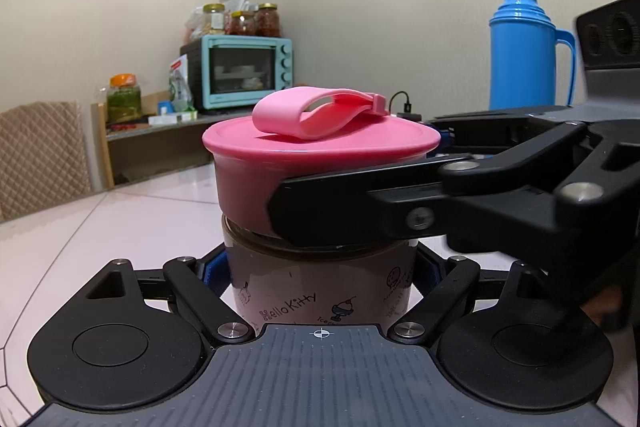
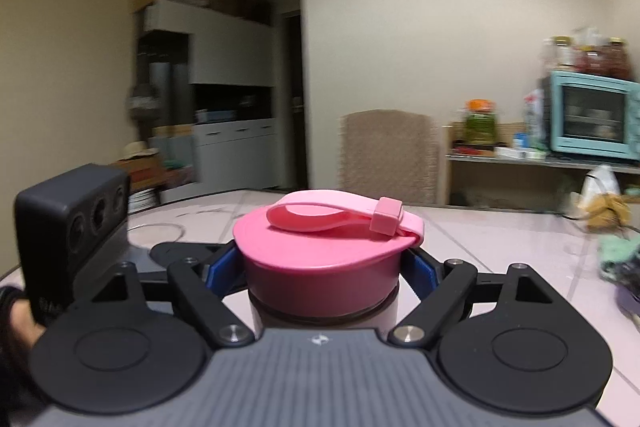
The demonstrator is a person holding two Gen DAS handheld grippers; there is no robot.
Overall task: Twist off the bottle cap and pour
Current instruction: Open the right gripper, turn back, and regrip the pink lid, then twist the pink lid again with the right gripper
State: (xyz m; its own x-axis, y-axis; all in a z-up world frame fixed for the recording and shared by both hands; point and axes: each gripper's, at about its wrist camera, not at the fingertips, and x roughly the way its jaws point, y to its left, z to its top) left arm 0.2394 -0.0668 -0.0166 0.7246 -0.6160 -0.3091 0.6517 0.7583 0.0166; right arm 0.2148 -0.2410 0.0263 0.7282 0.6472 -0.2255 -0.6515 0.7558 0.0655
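Observation:
A pale bottle [image 1: 320, 287] printed with cartoon drawings stands upright on the table. My left gripper [image 1: 320, 267] is shut on its body, blue pads pressed to either side. A pink screw cap [image 1: 320, 151] with a folded pink strap [image 1: 320, 115] sits on top. My right gripper [image 2: 322, 267] comes in from the right and is shut on the cap [image 2: 320, 267], its blue pads against the cap's sides. One black finger of the right gripper [image 1: 360, 215] crosses the cap's front in the left wrist view. The left gripper's body [image 2: 72, 227] shows at the left of the right wrist view.
A tall blue thermos jug [image 1: 528, 55] stands behind on the right. The pale tiled table [image 1: 120, 219] stretches to the left. A chair [image 2: 388, 155] is at the far edge, a teal oven [image 1: 240, 71] on a shelf beyond. Loose items [image 2: 616, 259] lie at the table's right.

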